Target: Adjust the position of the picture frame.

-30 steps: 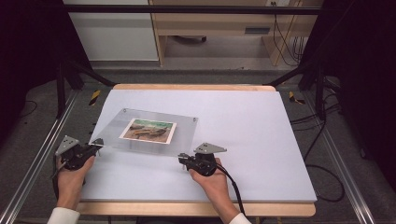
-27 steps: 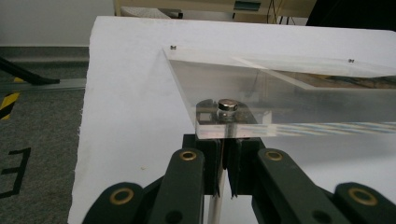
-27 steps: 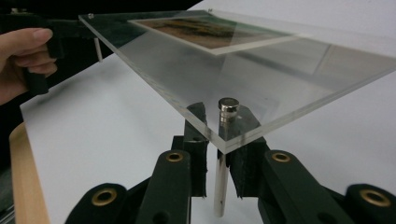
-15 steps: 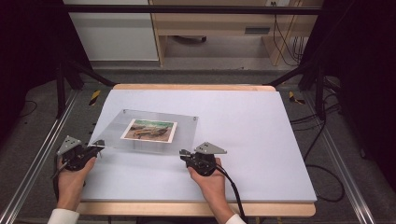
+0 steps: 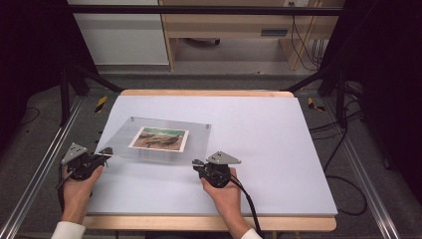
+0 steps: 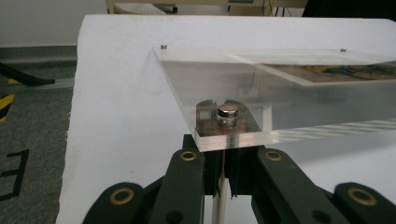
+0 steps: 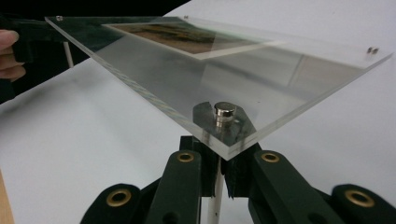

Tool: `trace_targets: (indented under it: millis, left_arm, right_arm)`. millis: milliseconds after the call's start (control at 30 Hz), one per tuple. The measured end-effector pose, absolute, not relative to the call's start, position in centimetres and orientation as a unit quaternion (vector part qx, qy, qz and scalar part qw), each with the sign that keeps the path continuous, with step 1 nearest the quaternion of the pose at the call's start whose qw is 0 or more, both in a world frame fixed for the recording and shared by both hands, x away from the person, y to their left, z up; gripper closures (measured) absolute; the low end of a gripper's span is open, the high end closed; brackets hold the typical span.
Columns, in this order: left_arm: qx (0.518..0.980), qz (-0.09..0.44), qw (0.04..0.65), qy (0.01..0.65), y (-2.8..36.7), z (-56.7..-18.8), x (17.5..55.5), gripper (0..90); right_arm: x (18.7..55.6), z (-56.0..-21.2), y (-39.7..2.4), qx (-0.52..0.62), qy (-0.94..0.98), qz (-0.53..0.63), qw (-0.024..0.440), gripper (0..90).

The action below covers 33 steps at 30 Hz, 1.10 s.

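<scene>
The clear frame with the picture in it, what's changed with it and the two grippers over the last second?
The left gripper slid a little outward toward the table's left edge, taking its corner of the clear acrylic frame along. Both grippers stay clamped on the frame's near corners; the right gripper kept still. The photo remains sandwiched inside, on the white table.

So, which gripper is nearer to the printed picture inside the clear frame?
Left. The left gripper pinches the clear frame's near-left corner, close to the picture; the right gripper pinches the near-right corner, farther from it.
</scene>
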<state>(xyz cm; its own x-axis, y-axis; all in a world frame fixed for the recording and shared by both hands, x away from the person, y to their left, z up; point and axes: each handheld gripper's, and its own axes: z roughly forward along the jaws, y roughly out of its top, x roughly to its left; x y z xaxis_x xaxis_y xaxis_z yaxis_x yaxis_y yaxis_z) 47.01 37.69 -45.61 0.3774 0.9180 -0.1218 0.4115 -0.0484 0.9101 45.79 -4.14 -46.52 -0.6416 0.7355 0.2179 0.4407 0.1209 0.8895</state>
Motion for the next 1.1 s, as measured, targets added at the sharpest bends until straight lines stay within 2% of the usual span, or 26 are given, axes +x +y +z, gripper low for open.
trace_targets:
  millis: [167,300,767,1100]
  left_arm:
    - [0.676,0.263,0.492,0.481,36.2,-43.9,45.9,84.0]
    - [0.672,0.258,0.493,0.489,34.8,-43.0,45.3,84.0]
    - [0.660,0.278,0.516,0.471,29.6,-40.8,44.6,84.0]
    - [0.659,0.274,0.526,0.462,26.9,-40.7,44.4,83.8]
  right_arm:
    - [45.7,-44.4,-5.4,0.397,0.735,0.519,0.181,82.9]
    - [45.7,-43.3,-6.6,0.396,0.734,0.517,0.194,82.4]
    - [45.4,-40.5,-11.9,0.392,0.730,0.520,0.206,82.2]
    - [44.9,-40.6,-14.7,0.404,0.723,0.519,0.210,82.0]
